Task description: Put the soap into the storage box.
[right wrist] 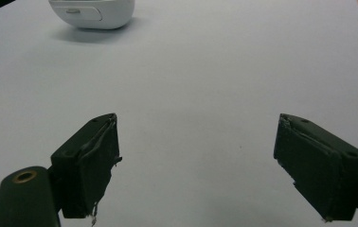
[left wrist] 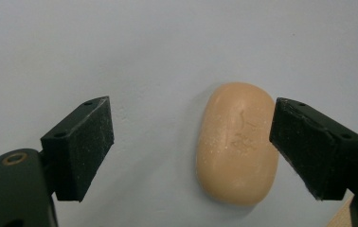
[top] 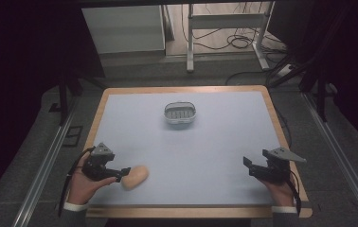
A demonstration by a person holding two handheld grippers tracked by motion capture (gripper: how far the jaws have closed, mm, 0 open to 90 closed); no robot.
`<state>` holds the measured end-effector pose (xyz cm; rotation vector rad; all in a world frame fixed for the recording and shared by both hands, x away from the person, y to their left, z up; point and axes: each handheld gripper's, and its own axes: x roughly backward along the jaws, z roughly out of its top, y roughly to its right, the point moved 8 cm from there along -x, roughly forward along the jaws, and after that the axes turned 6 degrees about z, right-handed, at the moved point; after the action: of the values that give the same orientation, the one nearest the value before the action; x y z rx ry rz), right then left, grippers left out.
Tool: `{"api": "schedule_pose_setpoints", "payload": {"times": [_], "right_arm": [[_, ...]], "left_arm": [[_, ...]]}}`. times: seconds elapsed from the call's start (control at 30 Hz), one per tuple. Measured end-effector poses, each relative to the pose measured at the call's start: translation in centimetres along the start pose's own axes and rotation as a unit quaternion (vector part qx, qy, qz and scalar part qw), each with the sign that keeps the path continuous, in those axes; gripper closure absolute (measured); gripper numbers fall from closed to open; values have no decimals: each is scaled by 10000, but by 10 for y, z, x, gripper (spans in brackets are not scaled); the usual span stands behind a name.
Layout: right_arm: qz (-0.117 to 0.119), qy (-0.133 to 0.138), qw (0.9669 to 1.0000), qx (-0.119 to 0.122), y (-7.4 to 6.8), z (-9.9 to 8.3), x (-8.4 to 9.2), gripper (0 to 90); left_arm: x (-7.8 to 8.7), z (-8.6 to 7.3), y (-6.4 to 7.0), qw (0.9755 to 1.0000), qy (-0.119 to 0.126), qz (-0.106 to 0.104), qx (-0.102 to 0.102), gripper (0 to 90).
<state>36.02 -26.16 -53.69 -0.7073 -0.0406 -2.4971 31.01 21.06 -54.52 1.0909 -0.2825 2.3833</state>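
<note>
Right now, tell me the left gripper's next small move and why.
Probably shift the left gripper slightly sideways to centre it, then close. Its jaws are open around the oval peach-coloured soap bar, which lies off-centre against one jaw, with a clear gap to the other.

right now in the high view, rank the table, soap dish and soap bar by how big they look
1. table
2. soap dish
3. soap bar, only slightly smaller than the dish, though it lies nearer the camera

The left hand (top: 83, 182) holds the left gripper (top: 120, 175) low at the near left, jaws spread wide and pointing rightward. The right hand (top: 277, 187) holds the right gripper (top: 247, 166) at the near right, jaws parted, aimed up and left, apparently hovering just above the surface.
</note>
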Motion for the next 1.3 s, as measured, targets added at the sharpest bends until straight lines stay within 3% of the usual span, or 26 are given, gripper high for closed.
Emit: {"api": "schedule_pose_setpoints", "payload": {"times": [0.6, 0.93, 1.3], "right_arm": [[-108, 38, 9999, 3, 3, 0, 8, 148], [-121, 25, 9999, 9, 3, -1, 8, 148], [-142, -1, 9999, 11, 4, -2, 7, 148]], "left_arm": [[16, 21, 14, 9995, -65, -269, -154, 171], [14, 29, 23, 9990, -200, -303, -250, 169], [4, 25, 32, 9973, -456, -309, -478, 167]]}}
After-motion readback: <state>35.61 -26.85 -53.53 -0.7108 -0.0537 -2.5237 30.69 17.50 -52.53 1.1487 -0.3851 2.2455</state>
